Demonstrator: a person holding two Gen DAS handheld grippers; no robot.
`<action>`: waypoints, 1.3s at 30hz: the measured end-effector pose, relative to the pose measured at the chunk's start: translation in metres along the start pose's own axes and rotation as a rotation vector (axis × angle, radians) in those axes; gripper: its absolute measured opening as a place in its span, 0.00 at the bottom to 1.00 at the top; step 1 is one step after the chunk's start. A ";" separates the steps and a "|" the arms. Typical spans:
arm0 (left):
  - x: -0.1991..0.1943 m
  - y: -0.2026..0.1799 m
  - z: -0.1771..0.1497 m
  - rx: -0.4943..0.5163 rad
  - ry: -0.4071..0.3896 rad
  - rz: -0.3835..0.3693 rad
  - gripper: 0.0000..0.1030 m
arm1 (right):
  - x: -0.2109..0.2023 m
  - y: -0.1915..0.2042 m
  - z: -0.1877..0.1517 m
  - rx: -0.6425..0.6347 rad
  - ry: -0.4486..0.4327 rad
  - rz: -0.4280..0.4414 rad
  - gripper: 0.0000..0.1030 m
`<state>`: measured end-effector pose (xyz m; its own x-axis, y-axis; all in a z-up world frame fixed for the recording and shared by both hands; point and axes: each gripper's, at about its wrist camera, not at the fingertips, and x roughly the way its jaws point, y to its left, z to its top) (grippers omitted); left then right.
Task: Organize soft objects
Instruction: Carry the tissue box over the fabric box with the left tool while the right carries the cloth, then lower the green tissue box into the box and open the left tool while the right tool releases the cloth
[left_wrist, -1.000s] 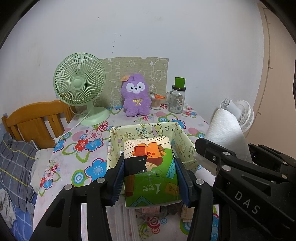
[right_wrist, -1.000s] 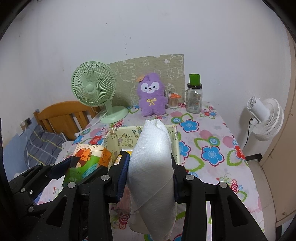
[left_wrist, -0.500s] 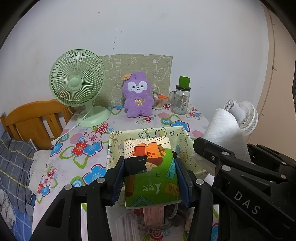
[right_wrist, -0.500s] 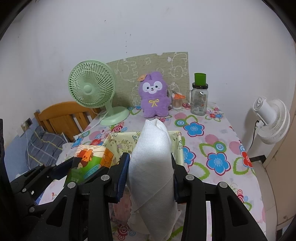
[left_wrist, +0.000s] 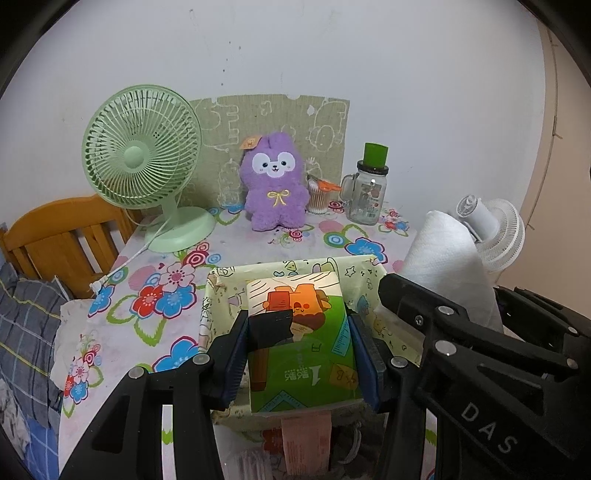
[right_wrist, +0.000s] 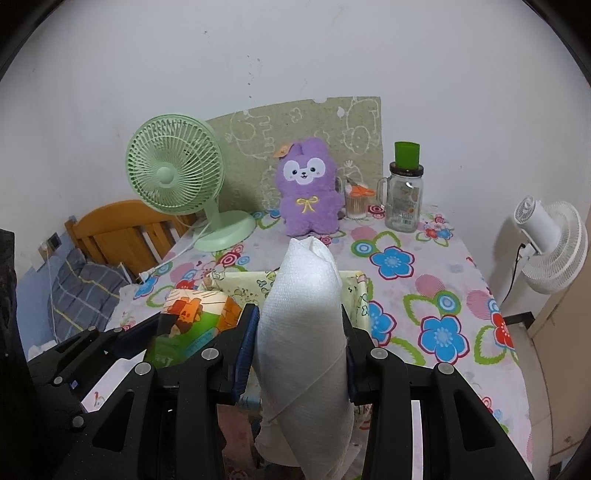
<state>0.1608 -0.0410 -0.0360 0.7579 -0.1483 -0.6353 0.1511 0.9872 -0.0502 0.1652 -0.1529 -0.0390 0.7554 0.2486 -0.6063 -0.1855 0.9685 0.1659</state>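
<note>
Flowered surface, bin waiting near its front edge.
Left gripper holds tissue pack, right gripper holds paper roll; neither is binned yet.

Tissue pack: green-orange cartoon wrapper, clamped at both sides, held above fabric bin.
Towel roll: white, embossed, squeezed at middle, held near upright above same bin.
Bin: pale yellow, printed, open-topped, set on table.

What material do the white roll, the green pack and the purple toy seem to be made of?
White roll: likely paper towel; matte, embossed dimples. Green pack: probably soft tissues in glossy printed plastic film; it shines. Purple toy: plush fabric; fuzzy pile, stitched yellow bow.
</note>
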 end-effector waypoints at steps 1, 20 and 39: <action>0.003 0.001 0.001 -0.001 0.005 0.001 0.51 | 0.003 -0.001 0.001 0.003 0.004 0.003 0.42; 0.054 0.009 0.006 -0.017 0.077 0.017 0.75 | 0.054 -0.005 0.011 -0.004 0.060 0.019 0.42; 0.066 0.017 0.001 0.003 0.119 0.050 0.82 | 0.097 0.001 0.006 -0.031 0.115 0.060 0.49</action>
<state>0.2143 -0.0342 -0.0784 0.6838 -0.0905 -0.7240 0.1168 0.9931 -0.0138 0.2418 -0.1278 -0.0926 0.6658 0.3038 -0.6815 -0.2485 0.9515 0.1814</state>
